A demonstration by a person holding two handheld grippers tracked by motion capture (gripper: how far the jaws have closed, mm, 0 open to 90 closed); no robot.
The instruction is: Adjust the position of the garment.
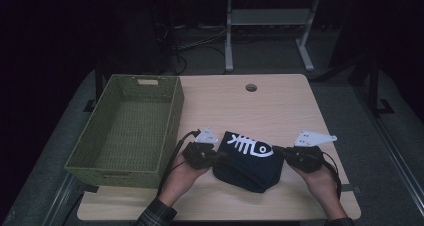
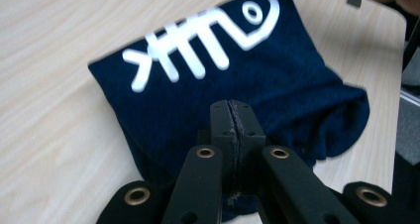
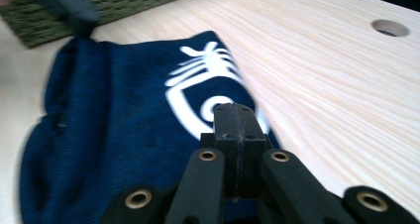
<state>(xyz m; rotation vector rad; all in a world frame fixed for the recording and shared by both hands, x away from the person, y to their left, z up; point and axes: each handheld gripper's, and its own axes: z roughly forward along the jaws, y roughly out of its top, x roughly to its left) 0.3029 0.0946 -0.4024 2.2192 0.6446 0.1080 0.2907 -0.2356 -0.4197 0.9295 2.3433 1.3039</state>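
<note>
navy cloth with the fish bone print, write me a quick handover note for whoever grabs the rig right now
Left hand-held gripper: jaws closed, pinching the left edge of the navy cloth.
Right hand-held gripper: jaws closed, pinching the cloth's right edge.
Things: the cloth lies folded on the wooden table, white fish bone print facing up, near the front edge. The green woven basket stands just left of it, with nothing visible inside.
Done: cloth looks folded and is gripped at both sides.
Left: probably lift it and set it in the basket; it is not in there yet.
</note>
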